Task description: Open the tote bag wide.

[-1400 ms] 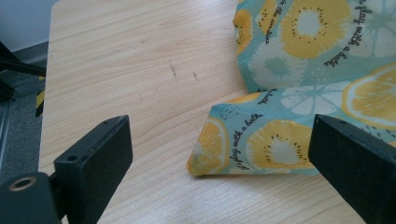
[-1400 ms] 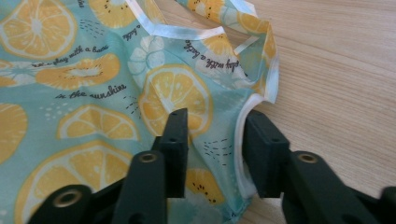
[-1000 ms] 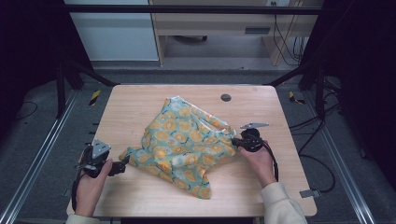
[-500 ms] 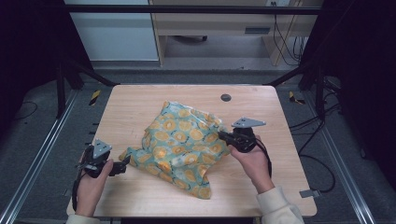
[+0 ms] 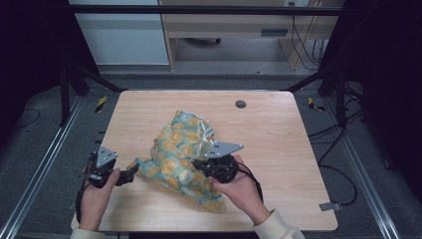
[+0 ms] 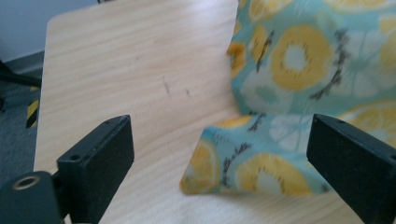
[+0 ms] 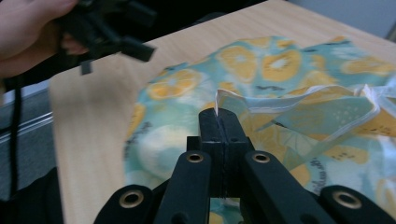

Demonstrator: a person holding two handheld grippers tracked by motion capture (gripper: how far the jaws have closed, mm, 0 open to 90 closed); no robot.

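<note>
Right gripper (image 7: 218, 119) has its jaws pinched tight on the white hem of the cloth (image 5: 180, 152), carrying that edge over the heap in the middle of the table (image 5: 278, 129). Left gripper (image 6: 219, 154) waits with jaws wide apart around the cloth's near-left corner, unclamped. The risk, I'd say: that loose corner drags along and the fold bunches crooked.

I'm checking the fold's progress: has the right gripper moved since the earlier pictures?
Yes. The right gripper, shut on the cloth edge, has carried it leftward from near the table's right side to about its middle.
</note>
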